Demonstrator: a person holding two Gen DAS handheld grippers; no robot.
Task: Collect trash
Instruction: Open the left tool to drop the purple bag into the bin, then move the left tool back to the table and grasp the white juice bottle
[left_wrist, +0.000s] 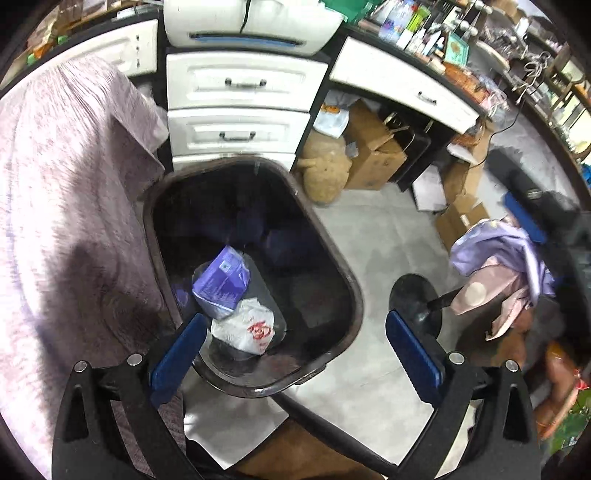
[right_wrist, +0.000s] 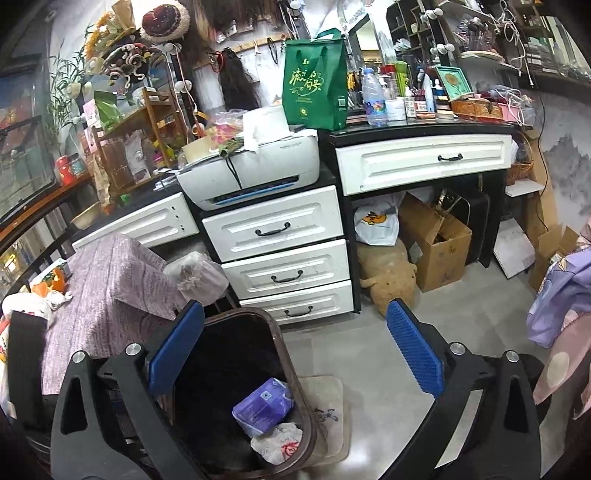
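A dark brown trash bin stands on the grey floor below my left gripper, which is open and empty above its near rim. Inside lie a purple packet and a crumpled white plastic bag with red print. In the right wrist view the bin is at lower left with the purple packet and white bag inside. My right gripper is open and empty, higher up, over the bin's far rim and the floor.
A table with a mauve cloth holds more litter at its left and a tied white bag. White drawers, a printer, cardboard boxes, a plush toy, and clothes on a stool surround the floor.
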